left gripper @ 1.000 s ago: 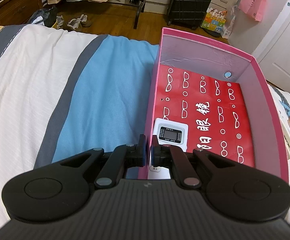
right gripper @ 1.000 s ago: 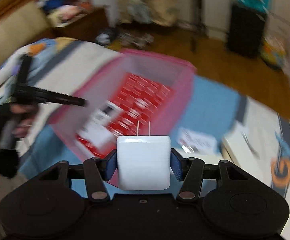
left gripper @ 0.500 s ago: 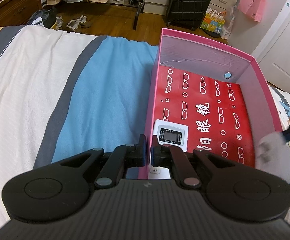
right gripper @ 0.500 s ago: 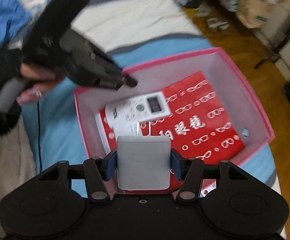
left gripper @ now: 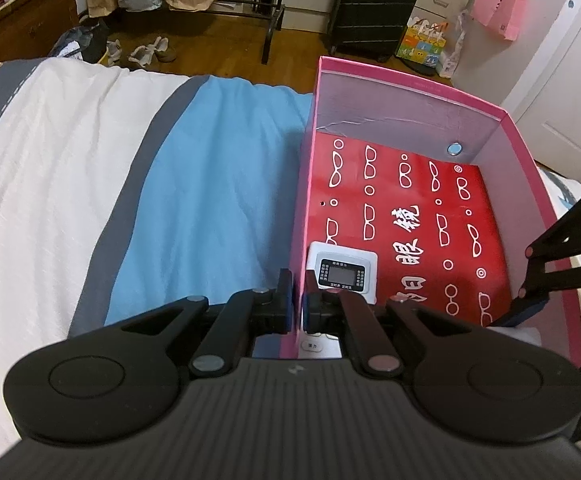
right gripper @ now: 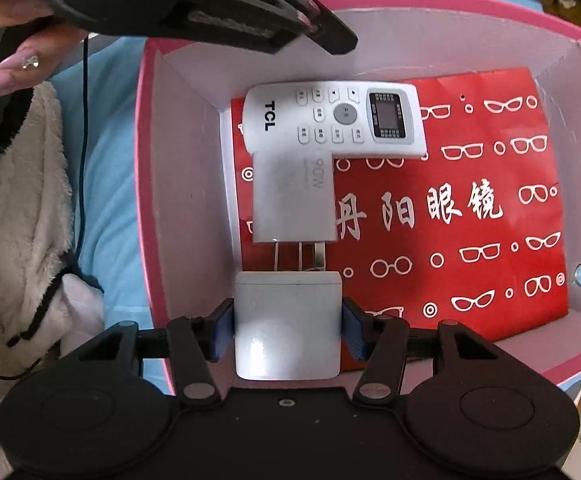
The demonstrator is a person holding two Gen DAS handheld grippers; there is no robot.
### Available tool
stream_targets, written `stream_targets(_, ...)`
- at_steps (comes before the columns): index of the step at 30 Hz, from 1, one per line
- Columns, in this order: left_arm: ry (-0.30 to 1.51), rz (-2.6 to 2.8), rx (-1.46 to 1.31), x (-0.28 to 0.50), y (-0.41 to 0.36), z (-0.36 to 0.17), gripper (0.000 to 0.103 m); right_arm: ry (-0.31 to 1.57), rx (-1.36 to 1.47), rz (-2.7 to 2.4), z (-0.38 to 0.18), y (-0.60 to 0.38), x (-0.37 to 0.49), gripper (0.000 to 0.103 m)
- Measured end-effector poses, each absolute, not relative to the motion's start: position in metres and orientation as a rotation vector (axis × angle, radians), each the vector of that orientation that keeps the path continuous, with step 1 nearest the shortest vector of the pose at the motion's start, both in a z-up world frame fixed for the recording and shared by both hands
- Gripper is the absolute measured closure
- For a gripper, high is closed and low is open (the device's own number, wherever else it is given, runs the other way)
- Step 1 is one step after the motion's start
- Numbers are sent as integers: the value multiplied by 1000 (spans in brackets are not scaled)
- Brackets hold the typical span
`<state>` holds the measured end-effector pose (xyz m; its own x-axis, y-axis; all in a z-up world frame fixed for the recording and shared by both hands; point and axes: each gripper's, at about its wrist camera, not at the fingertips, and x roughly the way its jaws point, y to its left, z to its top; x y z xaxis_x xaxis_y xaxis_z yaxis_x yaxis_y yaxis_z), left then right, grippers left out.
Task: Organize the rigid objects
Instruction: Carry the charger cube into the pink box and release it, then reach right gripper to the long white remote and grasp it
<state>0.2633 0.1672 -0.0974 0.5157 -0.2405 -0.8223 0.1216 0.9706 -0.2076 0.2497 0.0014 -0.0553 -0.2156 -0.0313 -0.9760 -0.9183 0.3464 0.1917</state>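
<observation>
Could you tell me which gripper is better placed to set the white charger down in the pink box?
Right. The right gripper already holds the white charger above the pink box, beside the remote; the left gripper is clamped on the box wall.

remote (right gripper: 334, 120) in box (right gripper: 150, 184), charger (right gripper: 293, 196) just beside it, box on bed (left gripper: 194, 184)

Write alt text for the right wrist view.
The right gripper holds a white charger above a pink box lined with red paper. Inside lies a white remote. The left gripper clamps the box's far wall.
</observation>
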Motion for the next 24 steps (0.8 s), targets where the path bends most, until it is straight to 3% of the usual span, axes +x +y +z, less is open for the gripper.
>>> stream_targets(8,1007,-218,-132,263,169,-98,99,1663,-839,1113,-72,-4,252,42)
stream_targets(13,1008,-220,-133,264,168,-98,98,1627,-768,1057,-71,-7,257,41)
stream_targets(24,1015,-225,-130,265,167,-98,98,1242,-299,880,30,-95,253,41)
